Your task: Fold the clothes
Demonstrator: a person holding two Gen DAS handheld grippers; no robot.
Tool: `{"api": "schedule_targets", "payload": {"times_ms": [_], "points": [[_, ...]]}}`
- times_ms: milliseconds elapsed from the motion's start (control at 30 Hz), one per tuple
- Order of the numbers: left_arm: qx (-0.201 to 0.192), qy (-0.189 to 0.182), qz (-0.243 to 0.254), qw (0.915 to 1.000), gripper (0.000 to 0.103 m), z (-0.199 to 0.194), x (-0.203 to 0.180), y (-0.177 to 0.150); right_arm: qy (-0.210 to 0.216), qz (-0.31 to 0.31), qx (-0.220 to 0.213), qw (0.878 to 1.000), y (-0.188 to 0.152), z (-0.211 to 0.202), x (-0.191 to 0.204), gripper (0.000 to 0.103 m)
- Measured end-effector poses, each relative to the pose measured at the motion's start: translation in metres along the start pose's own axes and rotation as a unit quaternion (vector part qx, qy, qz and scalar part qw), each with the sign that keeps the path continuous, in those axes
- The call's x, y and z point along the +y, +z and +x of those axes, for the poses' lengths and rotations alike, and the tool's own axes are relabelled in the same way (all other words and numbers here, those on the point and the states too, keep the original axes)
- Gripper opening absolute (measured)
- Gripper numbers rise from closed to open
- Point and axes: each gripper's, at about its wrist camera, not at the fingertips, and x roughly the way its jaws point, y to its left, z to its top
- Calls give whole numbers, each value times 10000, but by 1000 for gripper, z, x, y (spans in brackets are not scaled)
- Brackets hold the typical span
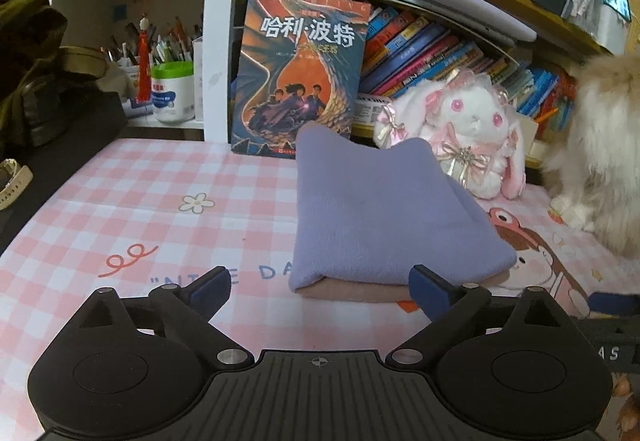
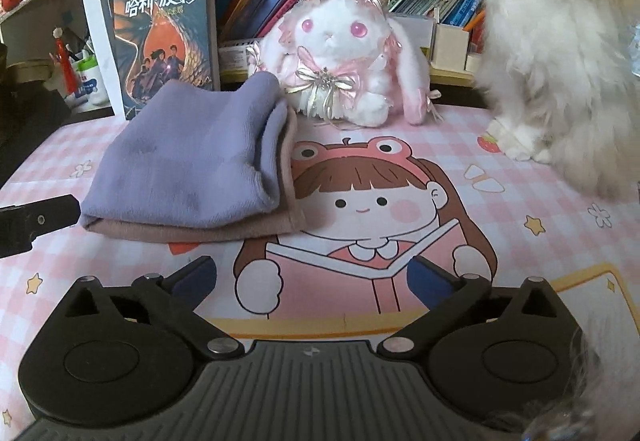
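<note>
— Lying folded at frame centre on the pink checked worktop [image 1: 120, 209]: purple cloth [image 1: 376, 217] stacked over a tan layer [image 2: 208, 231], just before the white bunny plush [image 2: 340, 65].

— Both spread wide, gripping nothing: left hand-held gripper [image 1: 320, 287], right hand-held gripper [image 2: 312, 277], sitting low in frame.

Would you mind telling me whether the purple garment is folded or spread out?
Folded: the purple garment lies as a compact layered bundle, doubled edge showing.
</note>
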Motion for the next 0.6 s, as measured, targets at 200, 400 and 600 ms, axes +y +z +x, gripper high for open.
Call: {"api": "schedule_targets", "payload": {"times_ms": [200, 400, 600], "points": [[64, 19, 251, 9997, 102, -2, -5, -5, -71, -26, 2, 10000, -1, -2, 5, 103], [135, 38, 290, 9995, 103, -1, -3, -7, -102, -13, 10, 9999, -2, -2, 8, 103], [173, 75, 256, 9995, 103, -1, 1, -12, -171, 27, 90, 9998, -5, 0, 9, 103]]}}
